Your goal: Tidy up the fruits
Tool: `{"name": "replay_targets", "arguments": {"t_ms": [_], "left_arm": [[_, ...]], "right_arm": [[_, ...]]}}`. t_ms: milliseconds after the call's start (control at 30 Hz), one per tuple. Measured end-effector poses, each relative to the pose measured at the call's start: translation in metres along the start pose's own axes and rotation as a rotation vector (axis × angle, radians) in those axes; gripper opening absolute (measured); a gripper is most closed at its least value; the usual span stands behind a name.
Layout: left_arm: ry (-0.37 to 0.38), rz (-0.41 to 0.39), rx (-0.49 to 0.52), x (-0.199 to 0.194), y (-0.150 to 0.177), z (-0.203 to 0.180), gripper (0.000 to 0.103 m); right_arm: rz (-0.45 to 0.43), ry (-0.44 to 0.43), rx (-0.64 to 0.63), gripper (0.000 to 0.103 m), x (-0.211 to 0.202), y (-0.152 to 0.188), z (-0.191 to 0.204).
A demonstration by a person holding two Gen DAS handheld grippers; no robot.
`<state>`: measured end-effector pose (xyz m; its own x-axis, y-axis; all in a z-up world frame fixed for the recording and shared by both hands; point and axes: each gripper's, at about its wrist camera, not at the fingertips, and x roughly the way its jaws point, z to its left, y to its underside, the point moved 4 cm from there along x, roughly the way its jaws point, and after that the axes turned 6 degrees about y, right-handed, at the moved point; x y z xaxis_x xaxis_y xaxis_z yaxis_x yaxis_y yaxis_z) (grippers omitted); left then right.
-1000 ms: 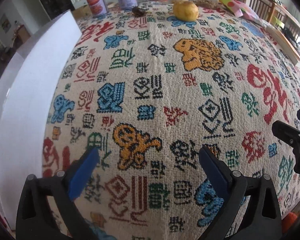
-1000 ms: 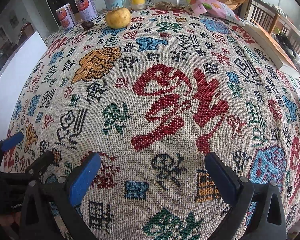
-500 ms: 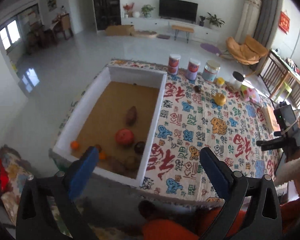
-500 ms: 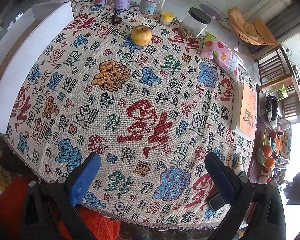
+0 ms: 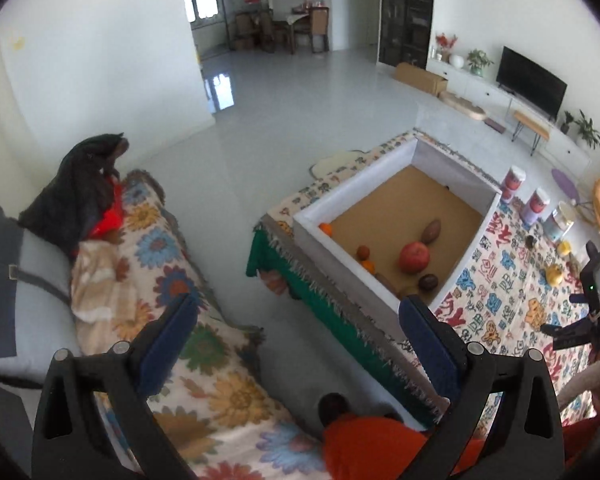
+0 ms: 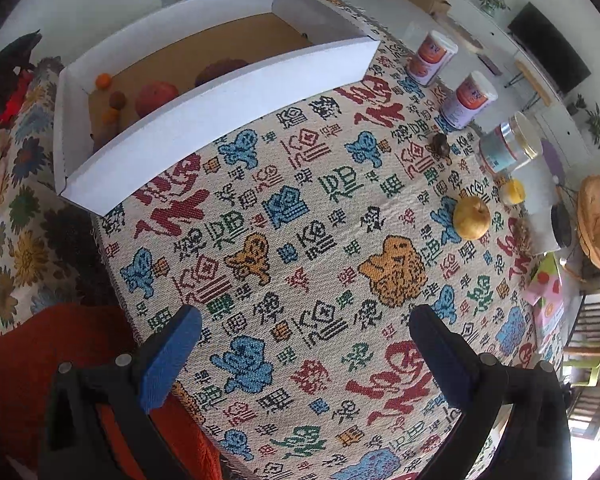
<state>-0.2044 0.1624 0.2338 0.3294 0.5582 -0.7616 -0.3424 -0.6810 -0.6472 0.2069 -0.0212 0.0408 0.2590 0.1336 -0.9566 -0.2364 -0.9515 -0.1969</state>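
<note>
Overhead, both tongs, left [image 5: 296, 340] and right [image 6: 306, 350], gape wide and empty. White box [image 6: 220, 92] on the table [image 6: 320, 280] gathers sorted fruits; yellow pear [image 6: 471, 217] lies well apart, presumably next.

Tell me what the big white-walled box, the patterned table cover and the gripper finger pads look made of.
White-walled box: likely foam board or painted card; matte, thick flat walls, with a brown cardboard-like floor.
Patterned table cover: woven fabric; a coarse visible weave and a fringed edge.
Blue finger pads: probably rubber or soft plastic with a matte, faintly textured face, mounted on black hard-plastic arms. Both grippers are open and empty.
</note>
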Motion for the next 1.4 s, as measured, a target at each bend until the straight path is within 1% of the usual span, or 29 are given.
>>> {"name": "replay_targets", "arguments": {"t_ms": [67,100,167,200,267,300,367,433,500,567,633,700,733,767,833,867,933,1000,1100,1167,1200,1267,1300,1333,1367,1400], "left_arm": [[-0.012,-0.047,-0.008,0.005,0.005,0.000,0.101],[-0.005,-0.052,-0.019,0.013,0.010,-0.004,0.101],[0.041,-0.016,-0.054,0.038,0.020,-0.019,0.101],[0.079,0.004,-0.073,0.051,0.024,-0.029,0.101],[0.175,0.038,-0.089,0.071,0.027,-0.060,0.101],[0.232,0.044,-0.078,0.081,0.028,-0.079,0.101],[0.325,0.051,-0.020,0.096,0.029,-0.121,0.101],[0.409,0.060,0.040,0.114,0.033,-0.160,0.101],[0.491,0.069,0.092,0.135,0.042,-0.199,0.101],[0.568,0.103,0.165,0.158,0.054,-0.238,0.101],[0.616,0.111,0.235,0.175,0.068,-0.270,0.101],[0.643,0.124,0.299,0.194,0.082,-0.295,0.101],[0.650,0.130,0.329,0.202,0.089,-0.304,0.101],[0.647,0.134,0.356,0.211,0.096,-0.311,0.101],[0.636,0.146,0.398,0.229,0.109,-0.317,0.101],[0.630,0.154,0.413,0.238,0.115,-0.319,0.101],[0.632,0.157,0.448,0.252,0.126,-0.321,0.101],[0.620,0.137,0.487,0.262,0.135,-0.323,0.101],[0.624,0.084,0.491,0.262,0.147,-0.322,0.101],[0.641,0.036,0.465,0.251,0.158,-0.311,0.101],[0.638,0.022,0.452,0.243,0.163,-0.304,0.101],[0.625,0.061,0.434,0.222,0.171,-0.288,0.101],[0.627,0.076,0.418,0.209,0.172,-0.279,0.101],[0.649,0.068,0.405,0.195,0.170,-0.272,0.101],[0.673,0.046,0.406,0.181,0.166,-0.267,0.101],[0.673,0.018,0.420,0.167,0.162,-0.263,0.101]], "right_arm": [[-0.018,-0.001,-0.119,0.103,0.005,-0.019,0.017],[-0.033,0.007,-0.164,0.103,0.009,-0.028,0.024],[-0.064,0.034,-0.213,0.103,0.019,-0.044,0.032],[-0.080,0.037,-0.198,0.103,0.025,-0.051,0.033],[-0.080,0.007,-0.120,0.103,0.039,-0.056,0.030],[-0.070,0.007,-0.074,0.103,0.050,-0.055,0.028],[-0.062,0.017,0.027,0.103,0.071,-0.042,0.021],[-0.053,0.055,0.139,0.103,0.094,-0.021,0.010],[-0.047,0.093,0.280,0.103,0.118,0.007,-0.008],[-0.037,0.150,0.393,0.103,0.140,0.035,-0.026],[-0.030,0.205,0.500,0.103,0.160,0.061,-0.046],[-0.056,0.226,0.559,0.103,0.177,0.080,-0.055],[-0.084,0.215,0.573,0.103,0.183,0.086,-0.055],[-0.140,0.210,0.607,0.103,0.181,0.091,-0.057],[-0.237,0.197,0.654,0.103,0.182,0.098,-0.056],[-0.260,0.190,0.673,0.103,0.183,0.102,-0.056],[-0.265,0.171,0.688,0.103,0.184,0.103,-0.058],[-0.274,0.152,0.695,0.103,0.184,0.105,-0.059],[-0.277,0.178,0.691,0.103,0.182,0.104,-0.060],[-0.279,0.190,0.678,0.103,0.180,0.103,-0.058],[-0.282,0.187,0.670,0.103,0.182,0.100,-0.056],[-0.297,0.165,0.657,0.103,0.181,0.099,-0.053],[-0.315,0.177,0.663,0.103,0.177,0.101,-0.052],[-0.321,0.215,0.681,0.103,0.174,0.103,-0.053],[-0.293,0.263,0.705,0.103,0.176,0.105,-0.056],[-0.250,0.285,0.723,0.103,0.180,0.106,-0.059]]}}
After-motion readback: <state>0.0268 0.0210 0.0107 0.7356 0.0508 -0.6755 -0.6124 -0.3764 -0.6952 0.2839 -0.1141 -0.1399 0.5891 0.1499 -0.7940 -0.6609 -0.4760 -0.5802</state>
